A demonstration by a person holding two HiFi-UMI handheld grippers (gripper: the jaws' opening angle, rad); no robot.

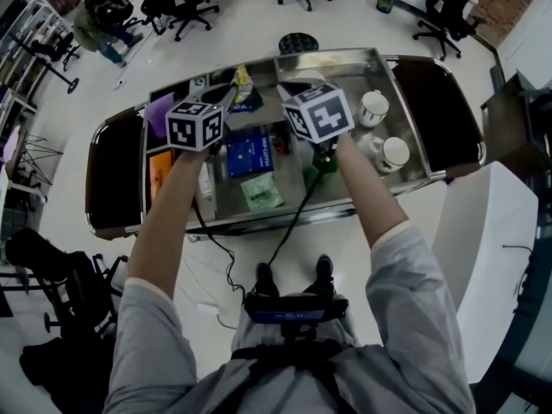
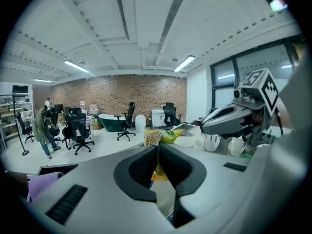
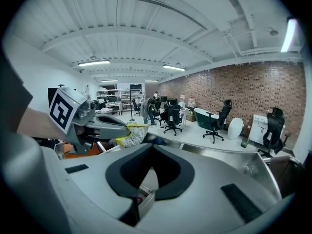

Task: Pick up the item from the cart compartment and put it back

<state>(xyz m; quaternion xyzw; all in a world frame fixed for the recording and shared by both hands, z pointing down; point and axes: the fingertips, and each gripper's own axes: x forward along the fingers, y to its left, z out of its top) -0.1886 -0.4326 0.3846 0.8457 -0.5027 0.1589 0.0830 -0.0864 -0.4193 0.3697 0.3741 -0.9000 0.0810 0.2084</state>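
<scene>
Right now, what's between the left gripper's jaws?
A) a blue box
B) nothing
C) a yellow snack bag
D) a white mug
C: the left gripper has its jaws nearly together on the yellow snack bag, and the right gripper view shows the bag sticking out from its tips.

The head view looks steeply down from overhead onto the cart [image 1: 435,102] close below. The left gripper view sits low over the cart, level, facing the brick wall [image 2: 117,89], with the right tongs [image 2: 204,127] at its right; the right gripper view looks across at the left tongs [image 3: 122,128]. All share the bag [image 1: 242,83].
</scene>
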